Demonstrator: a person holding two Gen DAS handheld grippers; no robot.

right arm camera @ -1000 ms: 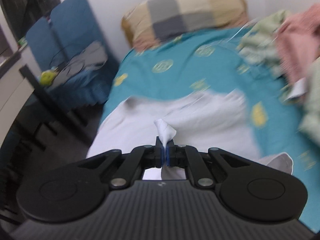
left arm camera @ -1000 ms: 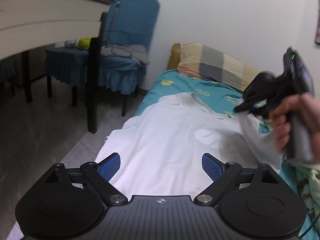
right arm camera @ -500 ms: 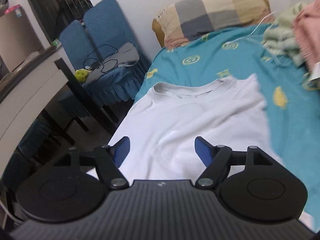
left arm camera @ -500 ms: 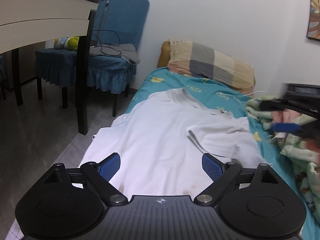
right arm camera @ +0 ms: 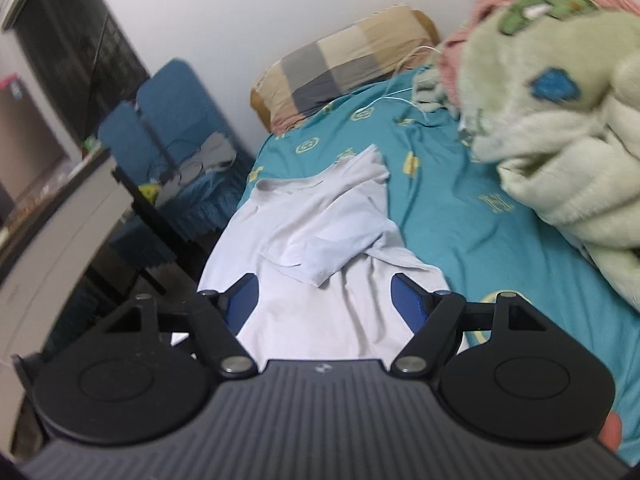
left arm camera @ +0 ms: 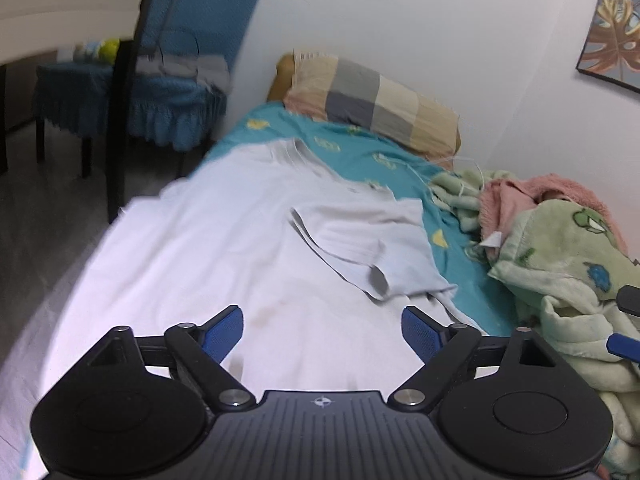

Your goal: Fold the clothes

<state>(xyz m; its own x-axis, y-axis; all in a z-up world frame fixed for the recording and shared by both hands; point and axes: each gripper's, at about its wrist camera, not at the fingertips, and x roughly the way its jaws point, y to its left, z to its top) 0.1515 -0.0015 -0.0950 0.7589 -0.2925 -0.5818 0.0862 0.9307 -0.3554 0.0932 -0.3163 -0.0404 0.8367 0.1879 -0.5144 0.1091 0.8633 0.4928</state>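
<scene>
A white T-shirt (left arm camera: 224,248) lies spread on the teal bed sheet (left arm camera: 360,152), collar toward the pillow. Its right sleeve (left arm camera: 372,236) is folded inward over the body. My left gripper (left arm camera: 322,330) hovers open above the shirt's lower part, nothing between its blue pads. In the right wrist view the same T-shirt (right arm camera: 320,240) shows with the folded sleeve (right arm camera: 340,248) on top. My right gripper (right arm camera: 324,300) is open above the shirt's hem area and holds nothing. A tip of the right gripper (left arm camera: 624,320) pokes in at the left wrist view's right edge.
A checked pillow (left arm camera: 372,100) lies at the head of the bed. A heap of green and pink blankets (left arm camera: 560,248) fills the bed's right side, also close by as the green blanket (right arm camera: 560,120). A blue chair (left arm camera: 172,80) and a table leg (left arm camera: 120,120) stand left of the bed.
The right gripper let go of the sleeve it pinched a second ago, leaving it folded onto the shirt, and drew back to the right. The left gripper stayed open and shifted view slightly.
</scene>
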